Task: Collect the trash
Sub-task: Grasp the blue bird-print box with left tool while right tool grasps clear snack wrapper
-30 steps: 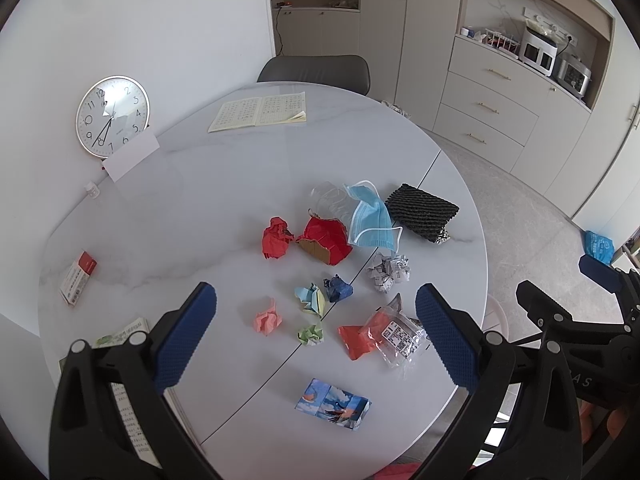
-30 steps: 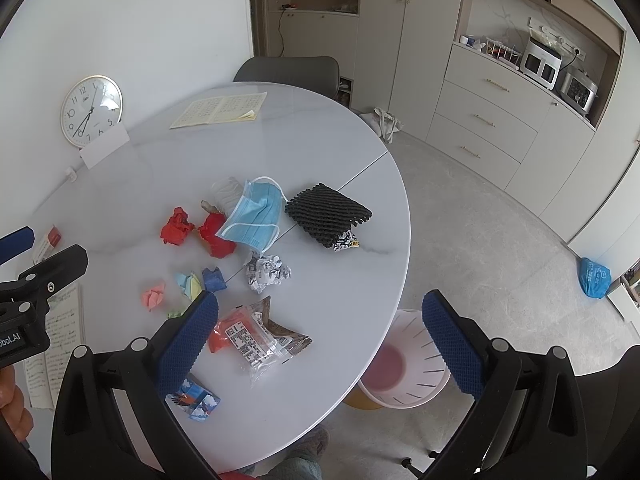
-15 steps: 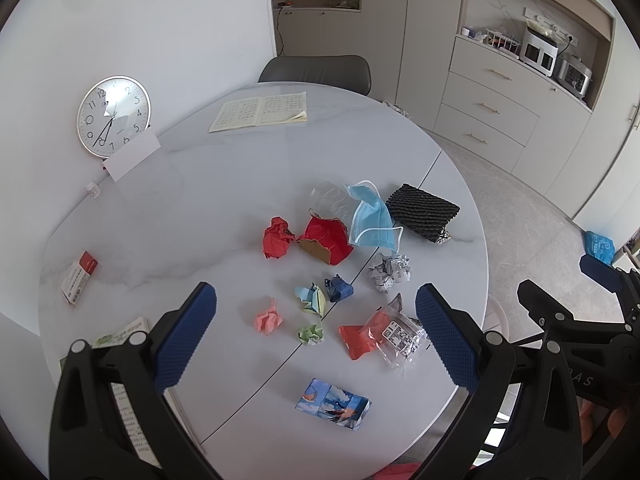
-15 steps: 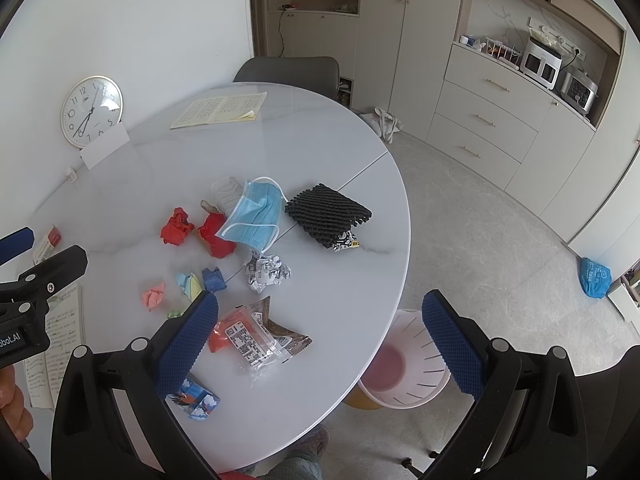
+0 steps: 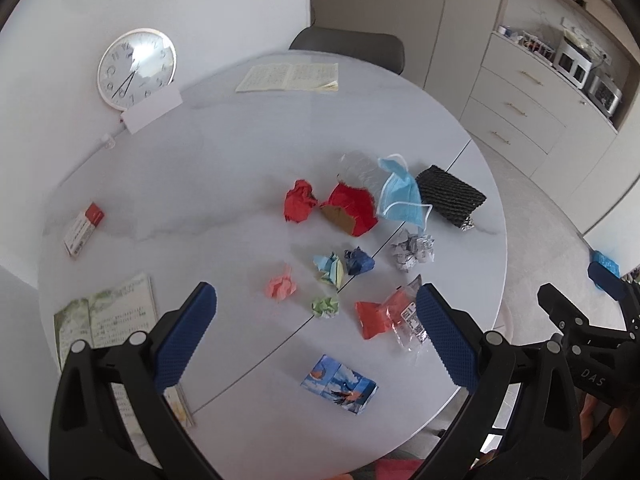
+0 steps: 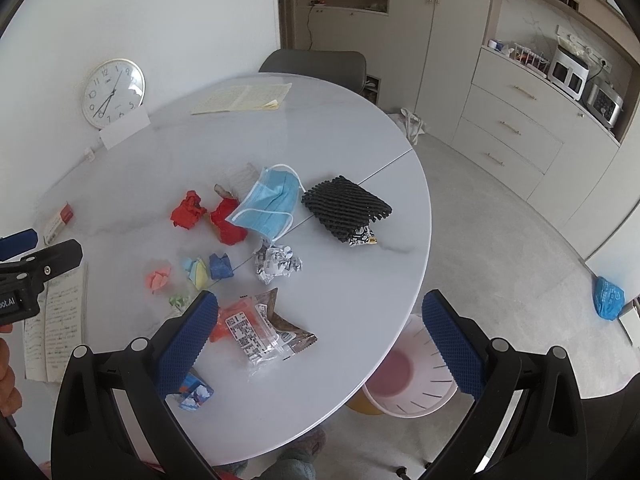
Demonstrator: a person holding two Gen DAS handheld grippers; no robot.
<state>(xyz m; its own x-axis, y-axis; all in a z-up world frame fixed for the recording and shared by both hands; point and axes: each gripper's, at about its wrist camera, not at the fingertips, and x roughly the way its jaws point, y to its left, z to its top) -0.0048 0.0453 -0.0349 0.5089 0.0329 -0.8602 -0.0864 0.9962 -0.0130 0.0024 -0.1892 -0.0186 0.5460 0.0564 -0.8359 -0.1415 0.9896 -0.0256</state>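
Trash lies scattered on the round white table: a blue face mask, a black foam net, red crumpled paper, a grey paper ball, small coloured paper wads, clear and red wrappers and a blue picture pack. My left gripper hovers open and empty above the table's near side. My right gripper is open and empty above the wrappers at the table's edge. A pink-white bin stands on the floor below the edge.
A clock leans on the wall behind a white card. An open notebook lies at the far side, another booklet and a small red-white box at the left. A chair stands behind the table. Cabinets line the right.
Both grippers stay open and nearly still; the views barely shift. Nothing on the table has moved.
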